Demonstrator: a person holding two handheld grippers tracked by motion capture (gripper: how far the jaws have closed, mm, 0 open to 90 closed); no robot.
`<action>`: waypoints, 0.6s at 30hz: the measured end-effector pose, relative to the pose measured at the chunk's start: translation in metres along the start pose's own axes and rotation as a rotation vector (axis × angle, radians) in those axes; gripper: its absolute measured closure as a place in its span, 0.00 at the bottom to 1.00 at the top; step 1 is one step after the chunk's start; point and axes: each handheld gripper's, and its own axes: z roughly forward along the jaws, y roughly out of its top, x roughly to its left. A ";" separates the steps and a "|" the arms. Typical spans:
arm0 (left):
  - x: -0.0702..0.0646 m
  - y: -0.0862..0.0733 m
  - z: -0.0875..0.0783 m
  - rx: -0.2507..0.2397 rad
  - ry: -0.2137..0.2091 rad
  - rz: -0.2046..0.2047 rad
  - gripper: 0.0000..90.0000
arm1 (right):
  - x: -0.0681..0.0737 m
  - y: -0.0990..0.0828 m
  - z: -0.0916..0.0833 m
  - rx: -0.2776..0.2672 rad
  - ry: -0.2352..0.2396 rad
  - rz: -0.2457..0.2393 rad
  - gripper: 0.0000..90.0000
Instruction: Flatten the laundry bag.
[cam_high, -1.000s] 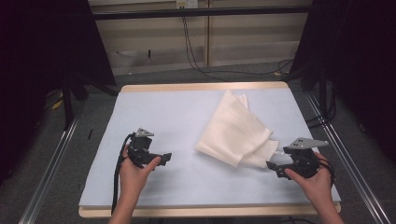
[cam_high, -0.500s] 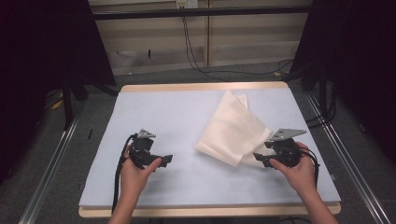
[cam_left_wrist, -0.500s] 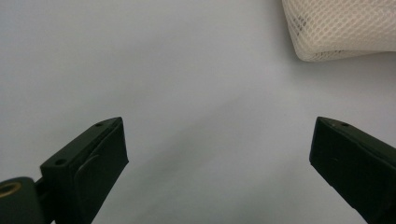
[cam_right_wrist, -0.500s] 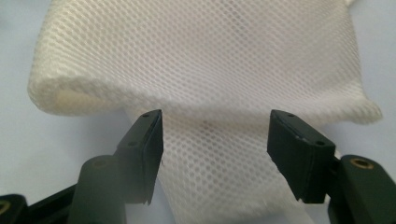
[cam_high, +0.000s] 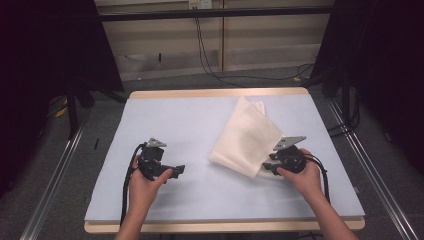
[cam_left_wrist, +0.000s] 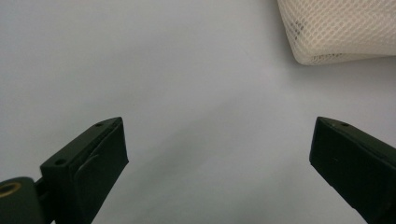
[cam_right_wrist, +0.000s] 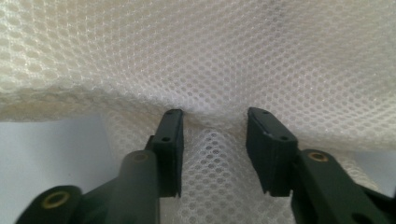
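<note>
A cream mesh cloth (cam_high: 245, 135) lies folded on the pale blue mat (cam_high: 175, 120), right of centre. My right gripper (cam_high: 268, 165) sits at the cloth's near right edge. In the right gripper view the mesh cloth (cam_right_wrist: 210, 56) spreads across the frame, and my right gripper (cam_right_wrist: 215, 140) has its jaws a narrow gap apart, with mesh lying between them and a fold pressed against their tips. My left gripper (cam_high: 176, 170) rests on bare mat to the left, well apart from the cloth. In the left gripper view my left gripper (cam_left_wrist: 219, 140) is wide open and a cloth corner (cam_left_wrist: 341, 28) shows at the top right.
The mat covers a wooden table whose near edge (cam_high: 220, 227) runs along the bottom. Metal rails (cam_high: 55, 190) flank both sides, and cables (cam_high: 210, 55) hang at the dark back wall. A hand holds each gripper from below.
My right gripper has moved left and away from the near edge, carrying the cloth's near right corner inward over the rest. The left gripper has stayed put.
</note>
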 end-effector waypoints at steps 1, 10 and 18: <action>0.001 0.000 -0.001 0.005 0.000 0.004 0.04 | -0.001 0.000 0.000 -0.002 -0.001 0.004 0.70; 0.000 0.000 -0.003 -0.002 -0.005 0.007 0.04 | -0.003 0.006 -0.003 -0.039 0.007 0.042 1.00; -0.003 0.002 0.001 -0.005 -0.004 0.005 0.05 | -0.002 0.015 -0.006 -0.079 0.008 0.062 1.00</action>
